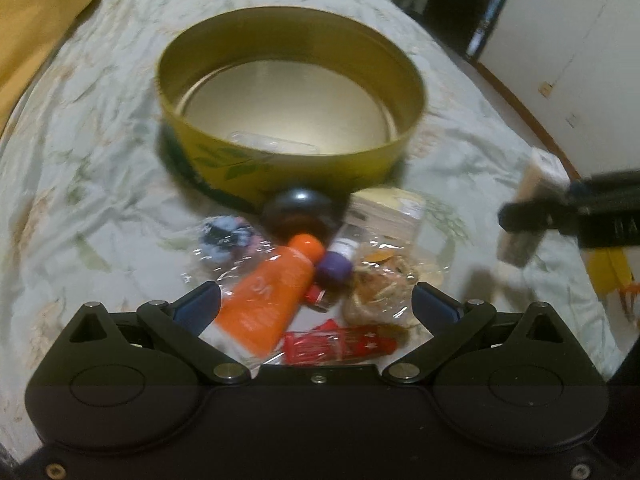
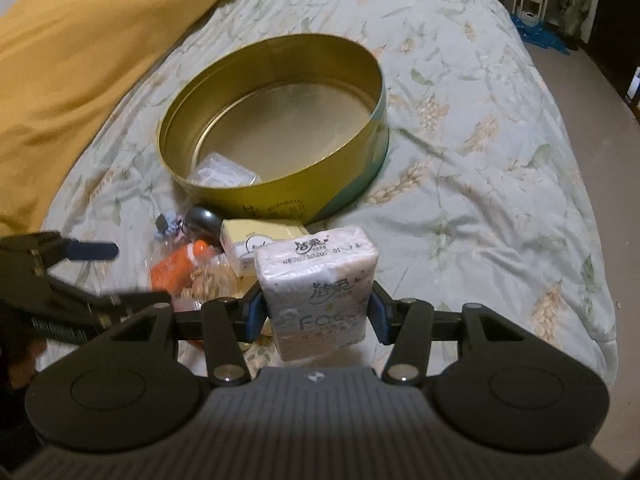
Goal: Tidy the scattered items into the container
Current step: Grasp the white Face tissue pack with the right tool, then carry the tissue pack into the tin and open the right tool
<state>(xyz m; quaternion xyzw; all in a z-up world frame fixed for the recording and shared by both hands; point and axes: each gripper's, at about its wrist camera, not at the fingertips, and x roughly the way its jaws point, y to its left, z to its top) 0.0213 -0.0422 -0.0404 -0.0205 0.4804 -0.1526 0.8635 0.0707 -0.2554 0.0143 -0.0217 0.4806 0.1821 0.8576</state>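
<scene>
At the far left a yellow blanket point(image 2: 80, 60) lies bunched along the edge of the pale leaf-print bedspread point(image 2: 480, 140). Your left gripper point(image 1: 316, 300) hangs over the scattered pile with its blue pads spread wide and nothing pinched between them. Under it you see, from the left, a blue-and-black bundle in clear wrap point(image 1: 226, 238), an orange tube point(image 1: 268, 300) lying slantwise, a dark round ball point(image 1: 298, 210) touching the near wall of the tin, a purple-capped bottle point(image 1: 334, 268), a red sachet point(image 1: 340, 342) nearest the gripper body, a clear bag of tan bits point(image 1: 380, 284), and a pale yellow box point(image 1: 388, 208) just beside the ball. Beyond the pile sits the round gold tin point(image 2: 280, 184), open, with one small clear packet point(image 2: 224, 174) lying on its floor against the near-left wall (the rest of the floor is bare metal). To the right, your right gripper point(image 2: 318, 312) is clenched on a white tissue pack point(image 2: 320, 284), one pad against each side, the pack standing upright and lifted off the bedspread, near of the tin and to the right of the pile. Far right, the floor shows past the bed's edge.
</scene>
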